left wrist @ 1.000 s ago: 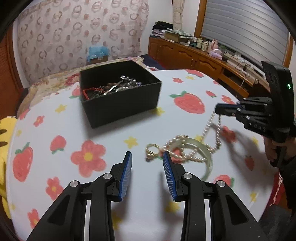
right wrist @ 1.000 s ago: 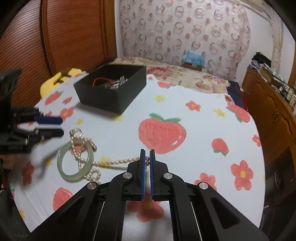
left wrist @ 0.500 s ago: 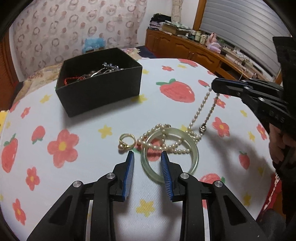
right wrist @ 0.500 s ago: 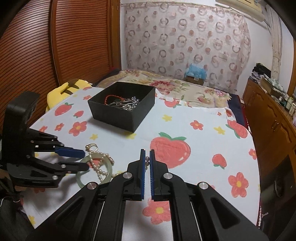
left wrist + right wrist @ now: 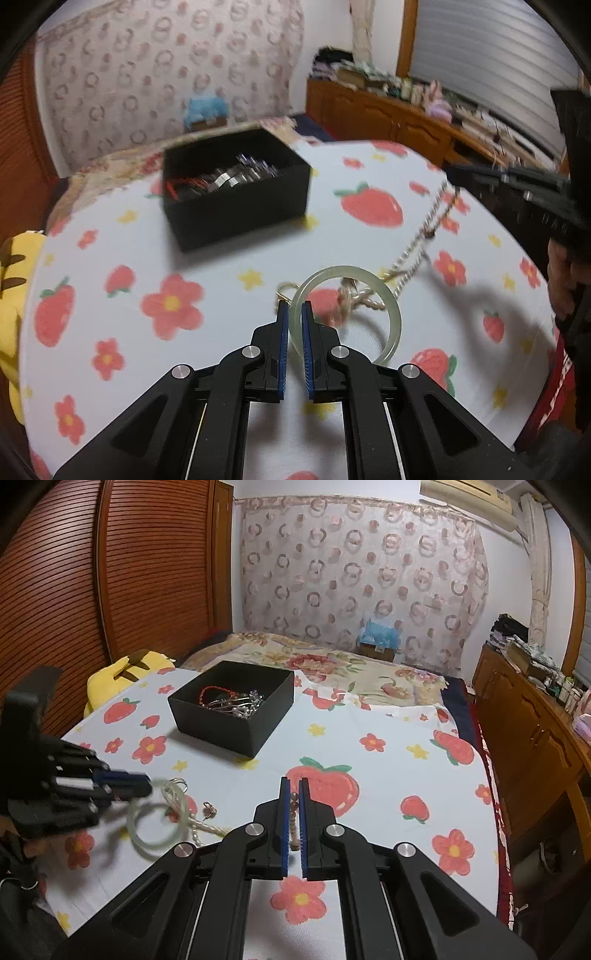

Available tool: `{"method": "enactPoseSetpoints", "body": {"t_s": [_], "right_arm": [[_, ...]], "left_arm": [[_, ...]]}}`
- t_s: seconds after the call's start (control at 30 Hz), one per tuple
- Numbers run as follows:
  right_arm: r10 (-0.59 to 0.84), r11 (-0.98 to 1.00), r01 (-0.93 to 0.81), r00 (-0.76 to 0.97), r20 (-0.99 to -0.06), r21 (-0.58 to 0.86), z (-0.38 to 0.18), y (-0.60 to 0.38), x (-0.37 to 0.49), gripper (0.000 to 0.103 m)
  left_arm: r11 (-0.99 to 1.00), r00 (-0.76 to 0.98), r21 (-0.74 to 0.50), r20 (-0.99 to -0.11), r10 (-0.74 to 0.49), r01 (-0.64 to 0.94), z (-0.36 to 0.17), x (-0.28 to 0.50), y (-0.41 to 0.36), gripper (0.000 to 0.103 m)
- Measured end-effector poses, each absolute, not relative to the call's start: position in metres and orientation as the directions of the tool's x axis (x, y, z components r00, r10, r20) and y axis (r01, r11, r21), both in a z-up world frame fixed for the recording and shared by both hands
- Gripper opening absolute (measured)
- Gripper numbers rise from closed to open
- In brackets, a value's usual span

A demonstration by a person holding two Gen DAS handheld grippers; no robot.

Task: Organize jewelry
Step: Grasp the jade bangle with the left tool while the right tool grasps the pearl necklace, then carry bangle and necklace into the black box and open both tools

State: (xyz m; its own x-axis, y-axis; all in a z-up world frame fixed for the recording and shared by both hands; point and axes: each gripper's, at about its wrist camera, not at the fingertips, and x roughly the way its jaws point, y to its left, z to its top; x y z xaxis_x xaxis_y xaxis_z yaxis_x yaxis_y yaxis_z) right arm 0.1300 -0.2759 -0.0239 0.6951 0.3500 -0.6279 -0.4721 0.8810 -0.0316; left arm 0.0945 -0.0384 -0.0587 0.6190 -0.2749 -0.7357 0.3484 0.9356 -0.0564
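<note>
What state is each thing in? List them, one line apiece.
left gripper: shut on the jade bangle's rim.
right gripper: shut on the pearl necklace.
jade bangle: gripped at its near edge, necklace threaded through it.
pearl necklace: strung taut from bangle up to the right gripper.
gold ring: lying loose on the tablecloth.
black box: open, jewelry inside.

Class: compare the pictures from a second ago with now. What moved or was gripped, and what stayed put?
The left gripper closed from open onto the jade bangle. The right gripper rose, drawing the pearl necklace taut. It stays shut on the necklace; the black box stays put.
</note>
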Motion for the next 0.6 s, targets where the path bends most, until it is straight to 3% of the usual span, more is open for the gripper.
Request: {"method": "enactPoseSetpoints", "body": {"t_s": [0.6], "right_arm": [[0.405, 0.853, -0.52, 0.718, -0.566, -0.048, 0.03, -0.252, 0.138, 0.005]], "left_arm": [[0.963, 0.735, -0.046, -0.636, -0.234, 0.266, -0.005, 0.108, -0.003, 0.006]]}}
